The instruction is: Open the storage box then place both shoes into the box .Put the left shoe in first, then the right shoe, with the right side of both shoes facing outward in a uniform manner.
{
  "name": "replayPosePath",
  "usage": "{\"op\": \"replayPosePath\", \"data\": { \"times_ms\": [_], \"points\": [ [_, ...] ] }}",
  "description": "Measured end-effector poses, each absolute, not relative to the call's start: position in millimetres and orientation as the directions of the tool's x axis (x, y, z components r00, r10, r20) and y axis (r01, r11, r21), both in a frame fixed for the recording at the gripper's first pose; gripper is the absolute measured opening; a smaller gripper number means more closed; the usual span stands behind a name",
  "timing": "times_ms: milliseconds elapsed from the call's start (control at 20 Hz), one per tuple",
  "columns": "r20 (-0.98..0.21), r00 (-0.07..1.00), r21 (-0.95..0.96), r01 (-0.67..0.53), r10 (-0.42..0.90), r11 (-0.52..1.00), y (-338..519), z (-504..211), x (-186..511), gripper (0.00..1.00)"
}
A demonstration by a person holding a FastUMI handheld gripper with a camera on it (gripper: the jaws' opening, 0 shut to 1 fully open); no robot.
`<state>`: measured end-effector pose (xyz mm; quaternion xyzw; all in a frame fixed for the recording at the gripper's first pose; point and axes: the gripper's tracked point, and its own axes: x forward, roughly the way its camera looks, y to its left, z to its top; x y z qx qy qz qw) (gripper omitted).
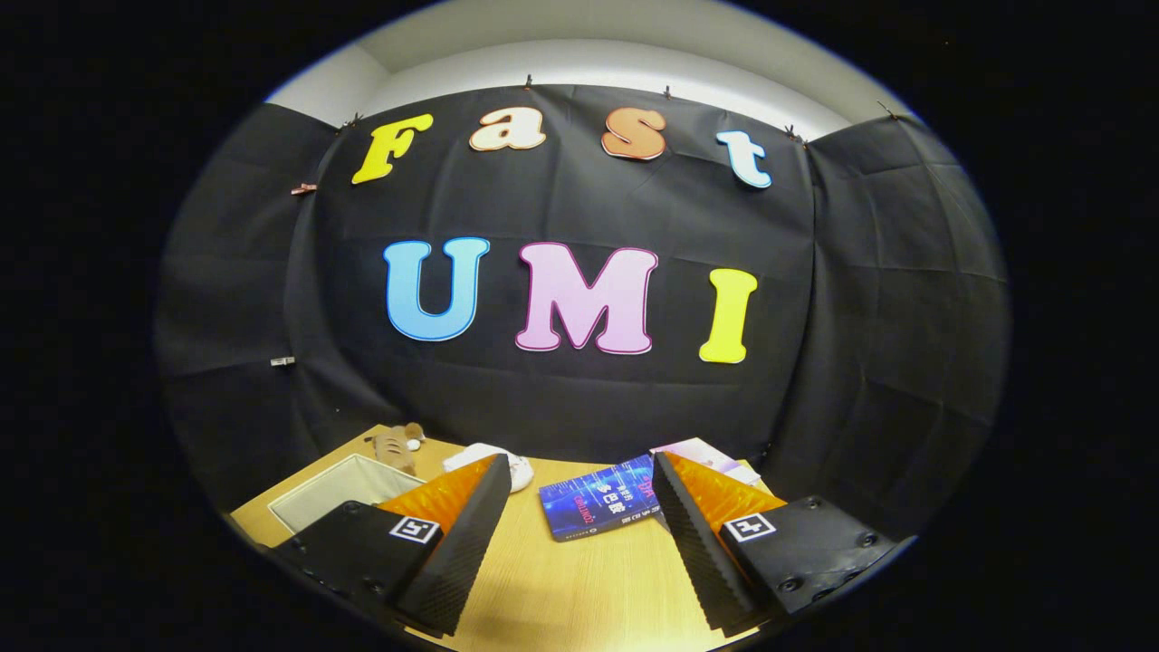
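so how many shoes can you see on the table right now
1: a white shoe lies on the wooden table just beyond the tip of the open gripper's left finger, beside the pale open storage box. That finger covers part of it, so a second shoe may be hidden.

A blue book, a pink booklet and a plush toy lie on the wooden table.
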<state>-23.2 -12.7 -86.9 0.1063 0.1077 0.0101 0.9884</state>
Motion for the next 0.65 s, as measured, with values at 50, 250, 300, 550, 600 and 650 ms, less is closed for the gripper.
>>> {"op": "replayPosePath", "data": {
  "times_ms": [50, 250, 300, 550, 600, 650],
  "points": [
    [-0.22, 0.974, 0.221, 0.003, 0.047, 0.975, -17, -92, -23, 0.98],
    [-0.227, 0.971, 0.23, -0.025, 0.078, 0.973, -32, -99, -19, 0.98],
    [-0.22, 0.971, 0.232, -0.042, 0.094, 0.972, -35, -99, -18, 0.98],
    [-0.201, 0.963, 0.268, -0.122, 0.179, 0.956, -55, -108, -20, 0.98],
    [-0.194, 0.962, 0.281, -0.134, 0.193, 0.95, -60, -108, -21, 0.98],
    [-0.182, 0.962, 0.291, -0.147, 0.206, 0.945, -65, -107, -21, 0.98]
  ]
}}
